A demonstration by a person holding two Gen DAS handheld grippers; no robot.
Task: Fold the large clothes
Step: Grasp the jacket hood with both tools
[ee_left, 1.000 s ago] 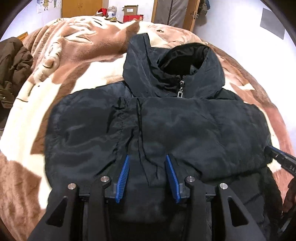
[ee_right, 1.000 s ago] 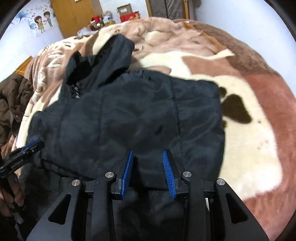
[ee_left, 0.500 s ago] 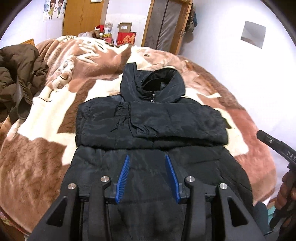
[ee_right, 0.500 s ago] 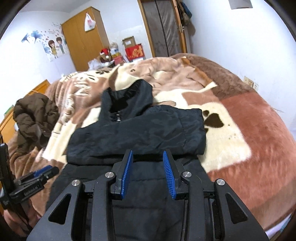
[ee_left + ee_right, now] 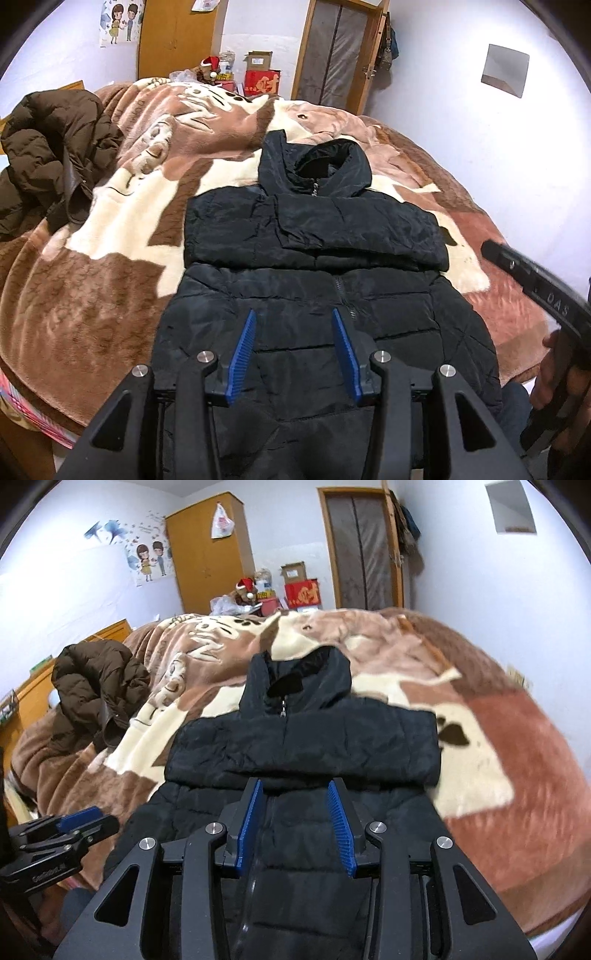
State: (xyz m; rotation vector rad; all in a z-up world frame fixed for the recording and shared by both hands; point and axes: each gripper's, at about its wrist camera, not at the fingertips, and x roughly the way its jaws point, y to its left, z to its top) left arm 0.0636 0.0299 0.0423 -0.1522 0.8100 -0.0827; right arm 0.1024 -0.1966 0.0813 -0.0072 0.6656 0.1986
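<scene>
Sleeves are lying folded across the black padded hooded jacket (image 5: pixel 314 229). The left gripper (image 5: pixel 293 347) is hovering spread and empty; the right gripper (image 5: pixel 295 825) is opening, empty. Next likely: gripping the hem.

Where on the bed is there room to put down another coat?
Free: the blanket between the brown coat and the black jacket, and the stretch right of the jacket to the bed's edge. Also beyond its hood. Crowded: the middle, under the jacket, and the brown coat's corner.

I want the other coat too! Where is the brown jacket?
The brown jacket lies bunched up on the left side of the bed in both views, apart from the black jacket in the middle.
</scene>
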